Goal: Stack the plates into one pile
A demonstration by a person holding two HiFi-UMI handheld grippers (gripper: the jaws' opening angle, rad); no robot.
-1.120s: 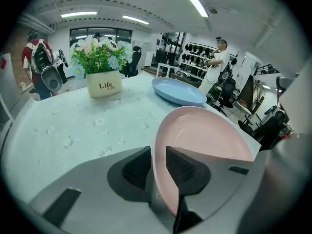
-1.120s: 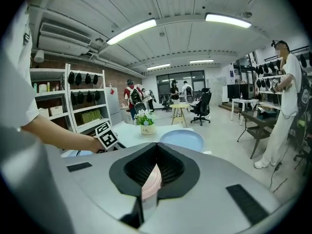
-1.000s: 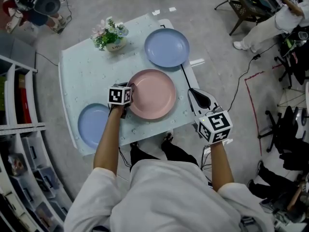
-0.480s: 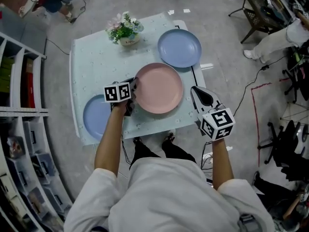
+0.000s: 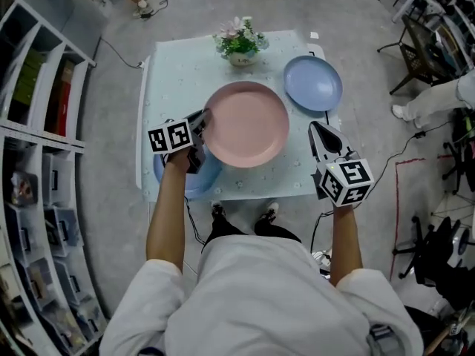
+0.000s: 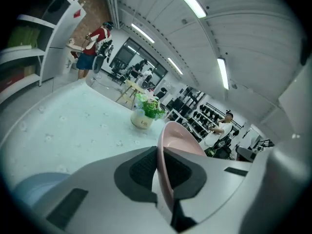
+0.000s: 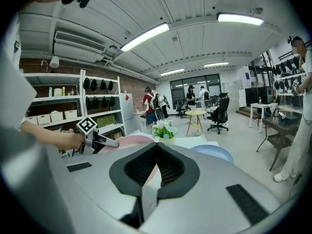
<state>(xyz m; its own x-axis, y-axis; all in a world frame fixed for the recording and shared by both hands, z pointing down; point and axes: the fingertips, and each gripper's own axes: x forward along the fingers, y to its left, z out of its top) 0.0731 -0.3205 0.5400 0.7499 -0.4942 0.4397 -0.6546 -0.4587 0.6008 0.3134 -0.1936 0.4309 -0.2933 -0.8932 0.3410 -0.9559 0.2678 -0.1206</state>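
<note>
Left gripper view: left tongs [image 6: 163, 179], just closed, pinch the smooth round pink plate [image 6: 181, 136]; right tongs [image 7: 156, 172] closed, empty

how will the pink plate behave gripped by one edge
Probably stiff: the pink plate shows no sag though the left gripper, jaws just closed on its rim, holds one edge only. Its smooth rim may slip or pivot. Likely light, since one pinch seems to carry it.

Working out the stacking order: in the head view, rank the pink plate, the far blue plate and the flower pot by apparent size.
1. pink plate, though it is held up nearer the camera, which exaggerates its size
2. far blue plate
3. flower pot
</note>
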